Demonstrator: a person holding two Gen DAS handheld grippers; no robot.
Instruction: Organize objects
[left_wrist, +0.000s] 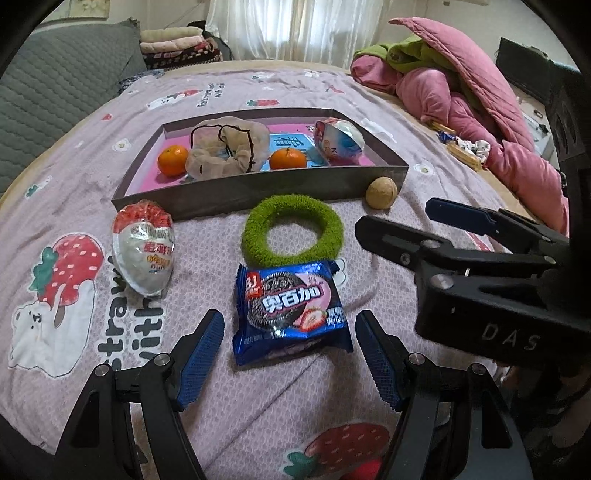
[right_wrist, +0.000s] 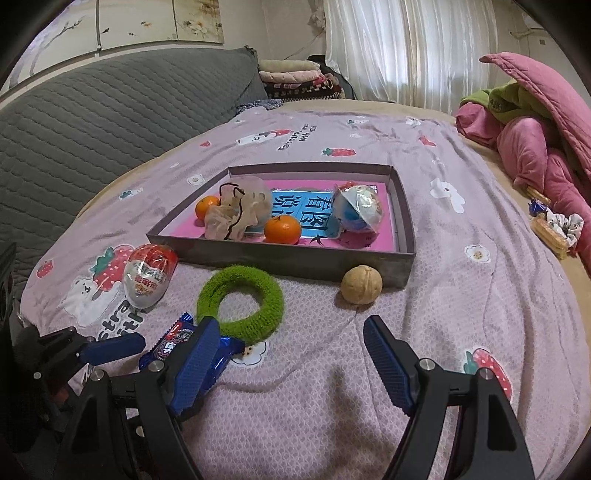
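Lying between the left gripper's (left_wrist: 290, 360) wide jaws: cookie packet (left_wrist: 290, 308).

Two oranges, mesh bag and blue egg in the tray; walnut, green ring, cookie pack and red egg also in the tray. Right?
Not quite. The second group is outside the tray, on the bedspread in front of it: walnut, green ring, cookie pack, red egg. Both wrist views show it. The oranges, mesh bag and blue egg are inside, as you said.

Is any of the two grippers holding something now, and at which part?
Nothing is held. The left gripper stands open around the blue cookie packet without touching it; the right gripper is open over bare blanket.
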